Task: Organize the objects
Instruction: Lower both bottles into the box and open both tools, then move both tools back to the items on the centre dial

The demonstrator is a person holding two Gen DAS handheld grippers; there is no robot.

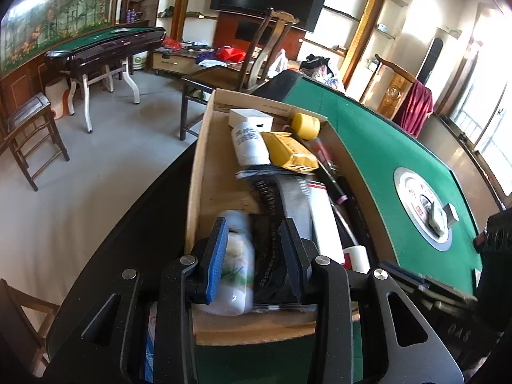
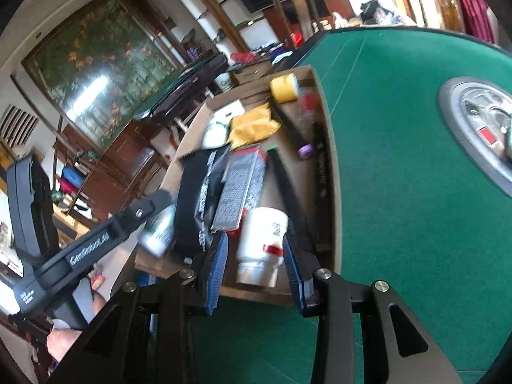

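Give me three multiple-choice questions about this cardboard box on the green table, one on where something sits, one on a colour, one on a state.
1. Where does the yellow roll lie?
A. on the green felt
B. at the far end of the cardboard box
C. on the floor

2. What colour are the pads of the right gripper?
A. blue
B. red
C. white

3. How is the white bottle with the red label placed?
A. standing upright
B. hanging from a shelf
C. lying on its side in the box

Answers: 1 B, it sits by the box's far wall. 2 A, both pads show blue. 3 C, it lies flat between the fingers.
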